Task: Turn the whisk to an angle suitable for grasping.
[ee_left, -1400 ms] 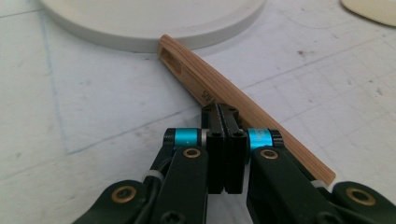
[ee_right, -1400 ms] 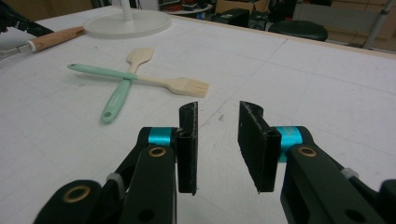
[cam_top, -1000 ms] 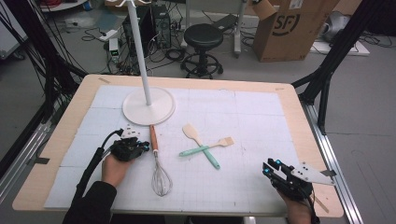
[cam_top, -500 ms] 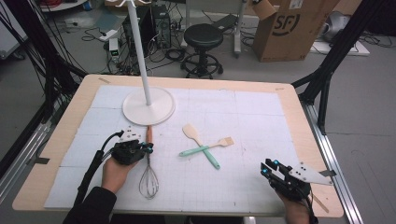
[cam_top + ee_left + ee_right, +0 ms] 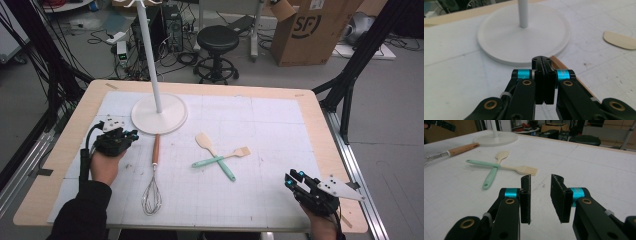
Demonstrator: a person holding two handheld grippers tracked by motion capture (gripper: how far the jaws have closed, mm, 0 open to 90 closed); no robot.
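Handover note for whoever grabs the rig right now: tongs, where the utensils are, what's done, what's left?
Left tongs: shut, empty, beside the whisk's wooden handle, near the white stand base.
Right tongs: open, empty, at the table's near right corner.
Whisk: flat on the mat, handle pointing at the stand base.
Spatula and brush: crossed mid-table.
Done: nothing is hung on the stand or held.
Left: probably pick up the whisk first, then the other two utensils.
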